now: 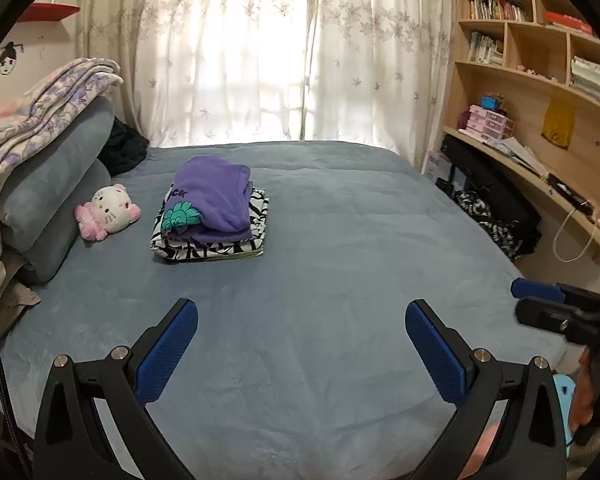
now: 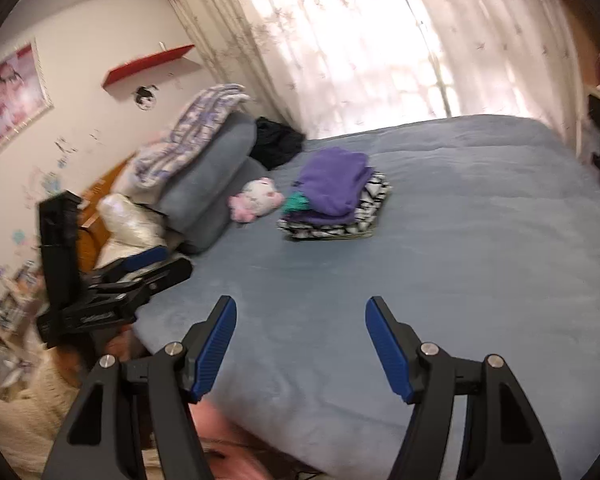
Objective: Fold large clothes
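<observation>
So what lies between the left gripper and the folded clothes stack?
Only bare blue bed cover separates the left gripper from the folded stack; the left wrist view shows it. The plush toy sits off to the stack's side.

Both wrist views look from the bed's (image 1: 340, 220) near edge toward the curtained window (image 1: 236, 52), sharing the bed surface.

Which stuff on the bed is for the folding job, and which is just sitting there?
For the job:
purple top, folded, on the pile
zebra-print garment, folded beneath it
left tool and right tool, both open and empty
blue bed cover, the folding surface

Just lying about:
plush kitty
grey pillows
floral blanket
bookshelf
</observation>
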`<state>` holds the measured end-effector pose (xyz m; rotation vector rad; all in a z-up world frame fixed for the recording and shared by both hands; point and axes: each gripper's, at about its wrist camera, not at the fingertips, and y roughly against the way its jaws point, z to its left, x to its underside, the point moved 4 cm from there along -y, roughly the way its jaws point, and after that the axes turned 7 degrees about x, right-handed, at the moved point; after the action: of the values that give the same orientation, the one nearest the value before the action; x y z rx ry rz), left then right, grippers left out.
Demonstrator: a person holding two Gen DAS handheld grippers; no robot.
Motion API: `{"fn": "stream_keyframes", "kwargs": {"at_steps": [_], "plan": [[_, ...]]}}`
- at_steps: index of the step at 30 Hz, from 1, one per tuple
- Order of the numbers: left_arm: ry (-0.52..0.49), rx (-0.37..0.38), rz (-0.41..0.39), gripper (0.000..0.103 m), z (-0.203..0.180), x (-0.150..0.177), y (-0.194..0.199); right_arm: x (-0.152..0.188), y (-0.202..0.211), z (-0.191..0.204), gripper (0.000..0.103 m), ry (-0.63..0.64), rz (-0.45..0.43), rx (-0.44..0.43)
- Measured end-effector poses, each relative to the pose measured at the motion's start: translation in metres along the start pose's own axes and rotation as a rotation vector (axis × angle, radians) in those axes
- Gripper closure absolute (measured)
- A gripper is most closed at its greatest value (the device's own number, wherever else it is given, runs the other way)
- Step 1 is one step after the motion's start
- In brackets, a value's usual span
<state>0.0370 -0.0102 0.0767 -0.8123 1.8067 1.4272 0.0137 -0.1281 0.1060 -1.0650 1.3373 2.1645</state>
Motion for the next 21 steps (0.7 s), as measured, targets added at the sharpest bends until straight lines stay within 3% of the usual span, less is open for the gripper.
{"fn": "stream_keyframes", "kwargs": {"at_steps": [7, 13, 16, 21], "plan": [[0.080, -0.083, 0.056, 0.000, -0.011, 0.043, -0.043, 0.050, -0.048, -0.015, 0.036, -0.024, 0.024, 0.208], [0.171, -0.097, 0.148, 0.001, -0.007, 0.078, -0.077, 0.073, -0.070, -0.023, 0.031, -0.083, 0.058, 0.334], [0.194, -0.106, 0.177, 0.001, -0.003, 0.089, -0.086, 0.076, -0.073, -0.025, 0.029, -0.064, 0.061, 0.357], [0.159, -0.171, 0.159, 0.001, -0.005, 0.095, -0.086, 0.078, -0.073, -0.020, 0.026, -0.034, 0.039, 0.366]]}}
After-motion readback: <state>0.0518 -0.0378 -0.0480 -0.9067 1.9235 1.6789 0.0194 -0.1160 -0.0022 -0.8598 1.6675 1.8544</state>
